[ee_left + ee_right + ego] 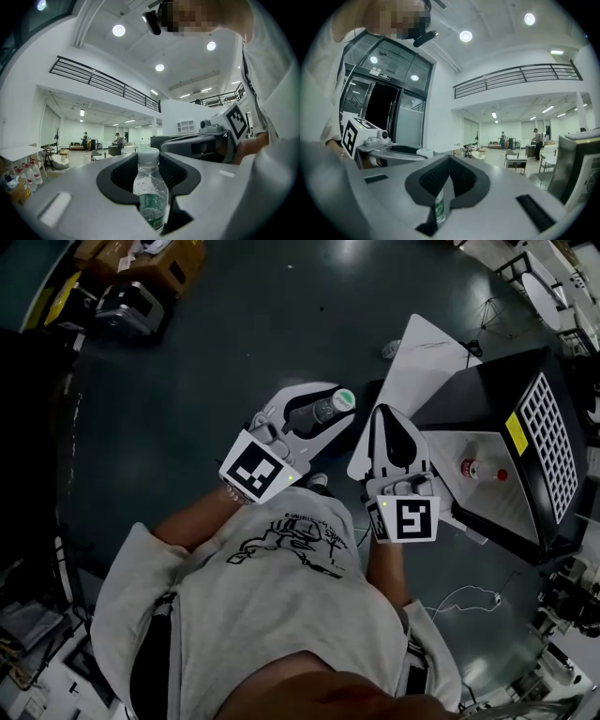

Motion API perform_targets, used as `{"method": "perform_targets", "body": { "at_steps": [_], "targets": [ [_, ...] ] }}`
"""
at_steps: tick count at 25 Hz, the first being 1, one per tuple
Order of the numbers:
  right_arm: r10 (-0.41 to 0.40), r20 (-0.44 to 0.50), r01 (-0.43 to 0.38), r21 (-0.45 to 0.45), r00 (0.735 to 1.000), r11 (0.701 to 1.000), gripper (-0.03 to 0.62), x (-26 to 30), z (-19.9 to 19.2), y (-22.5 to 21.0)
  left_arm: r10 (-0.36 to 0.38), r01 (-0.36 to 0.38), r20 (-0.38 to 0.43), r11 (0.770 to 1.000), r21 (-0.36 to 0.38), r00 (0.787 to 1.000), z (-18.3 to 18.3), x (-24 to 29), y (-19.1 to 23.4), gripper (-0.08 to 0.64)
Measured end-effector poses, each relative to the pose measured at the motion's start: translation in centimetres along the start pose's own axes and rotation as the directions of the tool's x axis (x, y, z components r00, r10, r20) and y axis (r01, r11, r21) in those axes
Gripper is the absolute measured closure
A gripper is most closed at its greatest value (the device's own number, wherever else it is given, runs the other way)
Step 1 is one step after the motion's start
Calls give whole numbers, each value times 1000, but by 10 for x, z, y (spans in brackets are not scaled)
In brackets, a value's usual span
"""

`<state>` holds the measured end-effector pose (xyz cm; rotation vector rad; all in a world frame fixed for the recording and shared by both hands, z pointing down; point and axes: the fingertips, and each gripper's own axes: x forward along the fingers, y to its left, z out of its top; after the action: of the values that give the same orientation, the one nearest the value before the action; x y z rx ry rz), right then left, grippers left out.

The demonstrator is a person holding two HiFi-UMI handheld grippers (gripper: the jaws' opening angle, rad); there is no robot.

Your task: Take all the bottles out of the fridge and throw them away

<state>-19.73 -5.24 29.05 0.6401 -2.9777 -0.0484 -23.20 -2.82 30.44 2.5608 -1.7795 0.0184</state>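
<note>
Out in front of the person's chest, the left gripper (336,407) has its jaws clamped on a clear bottle (151,187), white cap pointing away and a green label low on its body. Just to its right, the right gripper (387,418) is closed up tight, jaws together. A thin strip of green label peeks through the slit low down, and what it belongs to I cannot tell. Further right, a red-capped bottle (476,469) lies on its side on a pale panel against the black cabinet (487,399).
</note>
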Motion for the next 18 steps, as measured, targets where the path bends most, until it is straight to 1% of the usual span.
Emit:
{"method": "perform_targets", "body": {
  "at_steps": [3, 5, 6, 8, 13, 18],
  "targets": [
    [-9, -31, 9, 2, 999, 1000, 583, -1, -14, -6, 0, 0, -17, 1000, -12, 1000, -18, 5, 1, 414],
    [-17, -48, 17, 5, 999, 1000, 583, 0, -25, -10, -9, 9, -26, 1000, -7, 1000, -30, 8, 2, 414],
    [-19, -60, 19, 6, 998, 1000, 583, 0, -32, -11, -10, 9, -35, 1000, -19, 999, -36, 9, 2, 414],
    [-26, -95, 27, 17, 995, 999, 583, -3, -51, -14, -11, 8, -55, 999, -48, 998, -50, 12, -1, 414],
    [-40, -181, 52, 57, 983, 997, 583, -18, -105, -16, -29, 21, -94, 996, -84, 995, -90, 20, -15, 414],
    [-57, -250, 82, 88, 967, 993, 583, -33, -154, -18, -53, 40, -132, 994, -97, 990, -137, 30, -28, 414]
  ]
}}
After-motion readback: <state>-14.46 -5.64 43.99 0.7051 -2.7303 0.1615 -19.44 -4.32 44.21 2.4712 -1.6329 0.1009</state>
